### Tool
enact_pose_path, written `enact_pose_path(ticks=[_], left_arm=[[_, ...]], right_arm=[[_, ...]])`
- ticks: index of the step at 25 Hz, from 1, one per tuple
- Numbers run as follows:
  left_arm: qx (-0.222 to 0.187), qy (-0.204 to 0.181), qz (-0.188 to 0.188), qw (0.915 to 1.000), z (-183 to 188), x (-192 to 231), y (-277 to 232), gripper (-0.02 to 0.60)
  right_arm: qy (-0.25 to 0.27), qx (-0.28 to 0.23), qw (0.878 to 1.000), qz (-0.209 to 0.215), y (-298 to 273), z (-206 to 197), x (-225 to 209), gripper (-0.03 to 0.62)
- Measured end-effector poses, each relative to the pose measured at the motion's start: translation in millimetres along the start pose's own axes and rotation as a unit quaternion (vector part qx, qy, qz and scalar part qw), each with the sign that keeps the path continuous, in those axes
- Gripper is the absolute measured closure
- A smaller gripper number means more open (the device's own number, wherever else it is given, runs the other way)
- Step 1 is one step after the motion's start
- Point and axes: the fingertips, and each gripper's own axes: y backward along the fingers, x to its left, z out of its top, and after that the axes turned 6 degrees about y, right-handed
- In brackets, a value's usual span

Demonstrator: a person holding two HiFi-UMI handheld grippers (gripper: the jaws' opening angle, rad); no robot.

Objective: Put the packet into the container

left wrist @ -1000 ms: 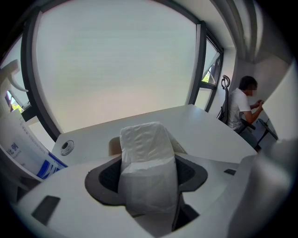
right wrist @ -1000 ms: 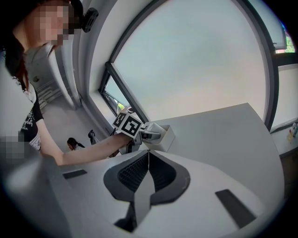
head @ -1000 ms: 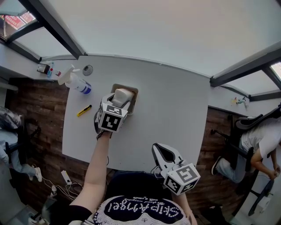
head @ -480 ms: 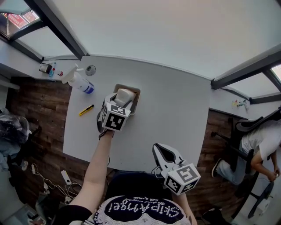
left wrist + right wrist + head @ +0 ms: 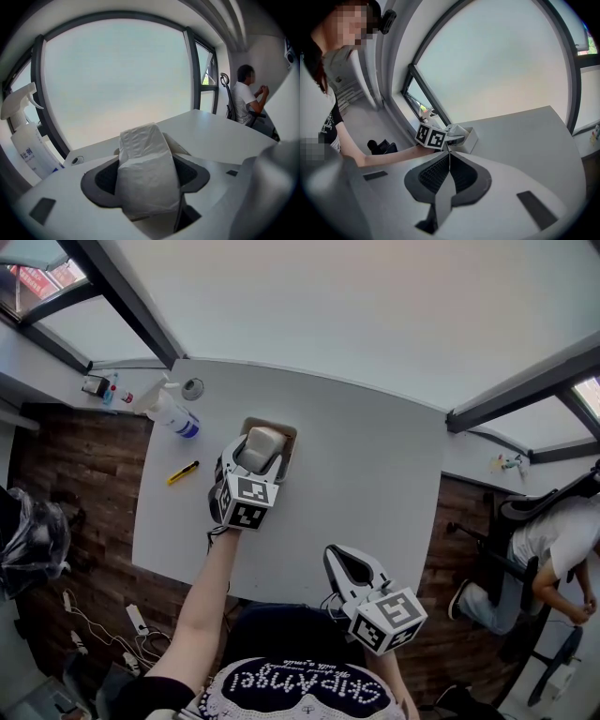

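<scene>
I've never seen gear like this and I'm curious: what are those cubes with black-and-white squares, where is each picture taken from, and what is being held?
There is no robot here. A person holds a two-jaw gripper in each hand, and the marked cubes are parts of those grippers. The head view comes from a camera on the person's head, looking down at a white table. The two gripper views come from cameras riding on each gripper, looking along its jaws. The left gripper is shut on a white packet, right at a tan open container; the packet is not yet let go. The right gripper is by the table's near edge, jaws together with nothing between them. A spray bottle and a small yellow tool also lie on the table.
</scene>
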Motion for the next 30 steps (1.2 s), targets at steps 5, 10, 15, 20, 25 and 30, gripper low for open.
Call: enact_pose_path(ticks=[5, 10, 15, 20, 25, 30], left_arm=[[-0.016, 0.014, -0.007, 0.9997, 4.1, 1.2, 3.2, 0.282], [-0.035, 0.052, -0.02, 0.9979, 14.1, 6.1, 6.3, 0.282], [-0.035, 0.047, -0.027, 0.9979, 20.0, 5.3, 10.0, 0.282], [-0.048, 0.049, -0.027, 0.9973, 25.7, 6.7, 16.0, 0.282], [-0.061, 0.054, -0.025, 0.9964, 32.8, 8.7, 26.2, 0.282], [-0.097, 0.06, -0.018, 0.9933, 48.8, 15.4, 51.1, 0.284]], right_arm=[[0.002, -0.004, 1.0, -0.001, 3.1, 0.9, 1.3, 0.579], [0.004, -0.007, 1.0, -0.001, 5.2, 1.5, 2.2, 0.579], [0.006, -0.008, 1.0, -0.002, 5.2, 2.6, 3.8, 0.579], [0.007, -0.013, 1.0, -0.002, 6.1, 2.6, 5.3, 0.579], [0.011, -0.017, 1.0, -0.002, 9.3, 3.4, 6.5, 0.579], [0.021, -0.022, 1.0, 0.002, 10.3, 5.2, 10.5, 0.579]])
